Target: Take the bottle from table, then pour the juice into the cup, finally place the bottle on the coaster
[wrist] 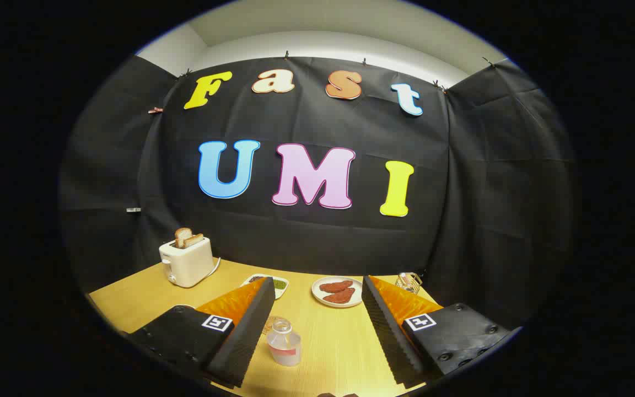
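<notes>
Between the fingers (pixel 317 331): bottle (pixel 284 342), untouched | fingers wide | bare table (pixel 339 342) around it

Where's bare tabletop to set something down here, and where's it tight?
Free: the table between the open gripper fingers, from the bottle up to the plate; also the stretch ahead of the toaster. Crowded: the back row, where the small dish, plate and wire holder line up.

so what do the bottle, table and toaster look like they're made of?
Bottle, between the open gripper fingers: clear plastic by the look, see-through with soft highlights. Table: wood or wood laminate, pale with fine straight grain, matte. Toaster: cream, smooth and slightly glossy, probably plastic or painted metal.
</notes>
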